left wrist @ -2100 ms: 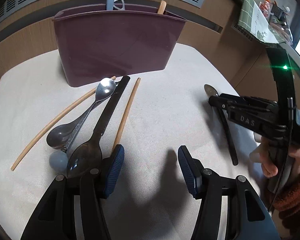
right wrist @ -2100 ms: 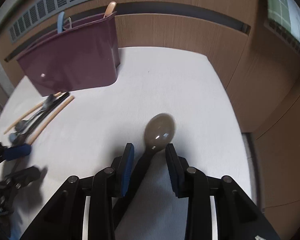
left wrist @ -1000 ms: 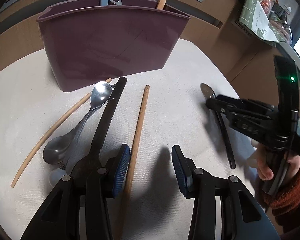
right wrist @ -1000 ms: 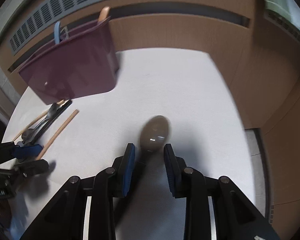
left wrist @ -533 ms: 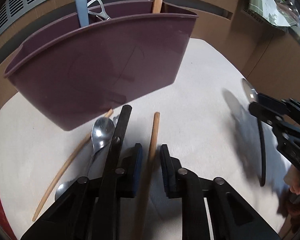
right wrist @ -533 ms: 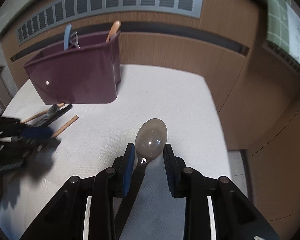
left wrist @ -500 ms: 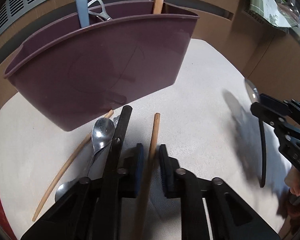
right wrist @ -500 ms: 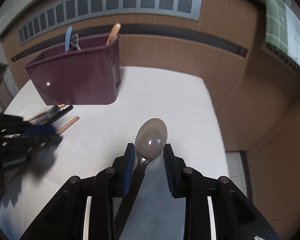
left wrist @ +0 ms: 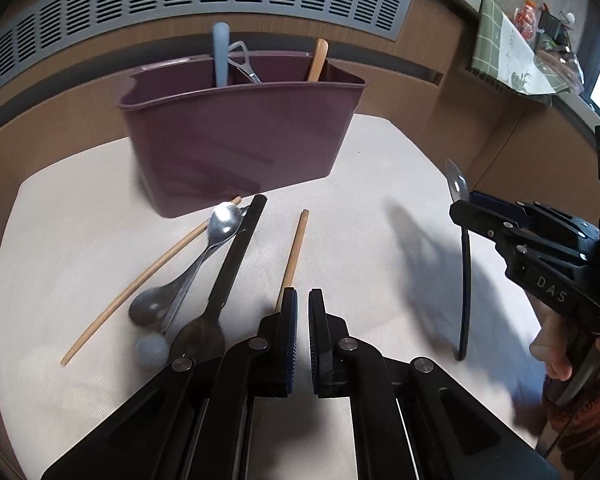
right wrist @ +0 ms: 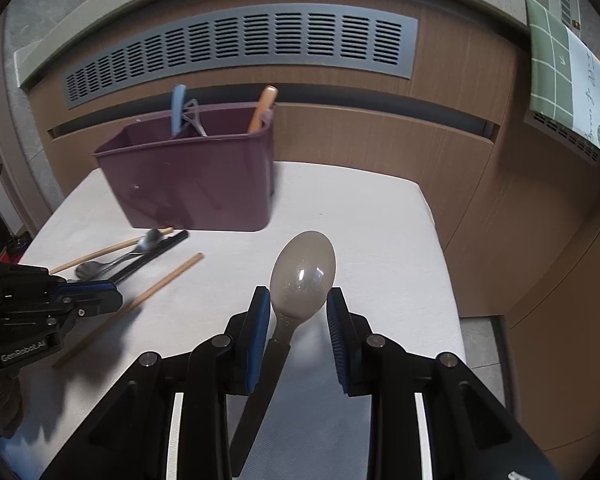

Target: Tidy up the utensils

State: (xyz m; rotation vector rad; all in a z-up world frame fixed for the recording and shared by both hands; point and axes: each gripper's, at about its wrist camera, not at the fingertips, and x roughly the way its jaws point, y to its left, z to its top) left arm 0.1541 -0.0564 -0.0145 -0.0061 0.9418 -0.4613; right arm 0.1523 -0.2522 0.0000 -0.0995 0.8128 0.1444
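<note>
Chopstick [left wrist: 293,256] pinched in left tongs [left wrist: 302,312]; spoon [right wrist: 300,280] between right tongs [right wrist: 298,312].

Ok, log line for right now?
left tool just closed, chopstick outside its pads | right tool just closed on black-handled spoon | purple caddy not yet reached

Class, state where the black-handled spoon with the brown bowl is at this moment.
In the right wrist view the spoon sits between the right gripper's pads, raised above the white tabletop.

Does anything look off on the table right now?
Yes. The left gripper is shut, but the chopstick seems to lie beside its pads, not between them; it looks like a missed grab.
</note>
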